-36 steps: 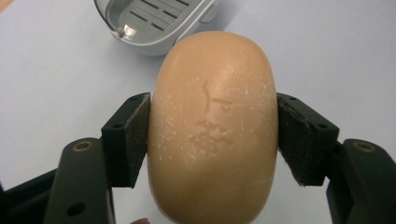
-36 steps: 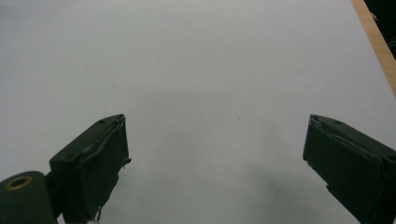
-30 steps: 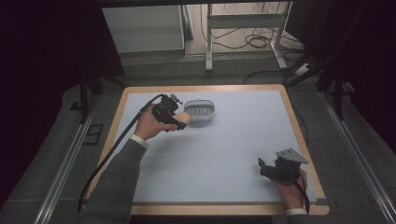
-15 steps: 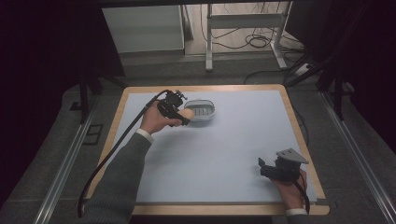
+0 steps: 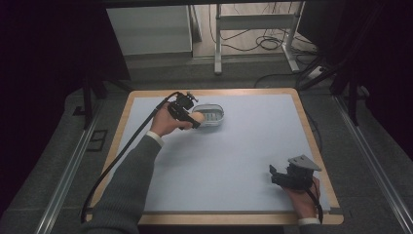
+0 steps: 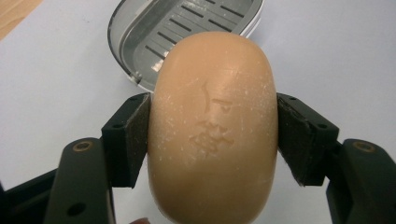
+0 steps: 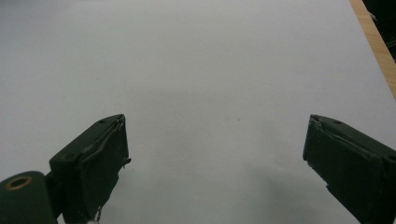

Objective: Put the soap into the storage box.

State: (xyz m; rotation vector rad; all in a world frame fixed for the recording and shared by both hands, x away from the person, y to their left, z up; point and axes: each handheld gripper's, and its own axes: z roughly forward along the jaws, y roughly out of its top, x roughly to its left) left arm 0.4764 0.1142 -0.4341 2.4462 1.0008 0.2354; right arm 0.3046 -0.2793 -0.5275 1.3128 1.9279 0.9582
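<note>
Left tongs point(image 6: 212, 140), nearer soap dish point(image 6: 154, 32) now, around soap point(image 6: 212, 121).

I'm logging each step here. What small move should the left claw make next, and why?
Probably carry the soap a little farther forward over the soap dish, then lower it. The left claw grips the bar, whose far end just overlaps the dish rim.

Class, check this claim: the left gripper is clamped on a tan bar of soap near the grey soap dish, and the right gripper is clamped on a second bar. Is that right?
Not quite. The left gripper does clamp the tan soap near the soap dish, but the right gripper is open and holds nothing, as the right gripper view shows.
</note>
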